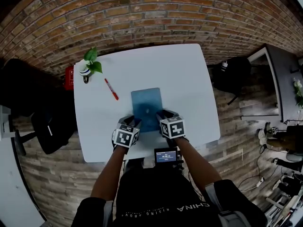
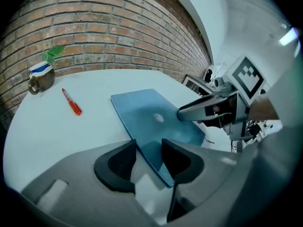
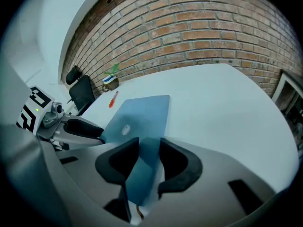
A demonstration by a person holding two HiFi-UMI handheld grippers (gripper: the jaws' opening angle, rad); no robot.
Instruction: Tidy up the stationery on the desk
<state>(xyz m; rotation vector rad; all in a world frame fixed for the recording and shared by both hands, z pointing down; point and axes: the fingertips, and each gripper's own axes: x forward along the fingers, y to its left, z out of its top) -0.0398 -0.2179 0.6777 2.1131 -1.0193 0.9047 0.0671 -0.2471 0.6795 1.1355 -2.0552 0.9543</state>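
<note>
A thin blue notebook with a small pale mark on its cover lies on the white desk, its near edge towards me. My left gripper is at its near left corner and my right gripper at its near right corner. In the left gripper view the notebook runs in between that gripper's narrow jaws. In the right gripper view the blue cover fills the gap of the right gripper. A red pen lies to the far left of the notebook.
A small pot with a green plant stands at the desk's far left corner. A small screen device sits at the near edge. A black chair and a bag stand left of the desk, a brick wall behind.
</note>
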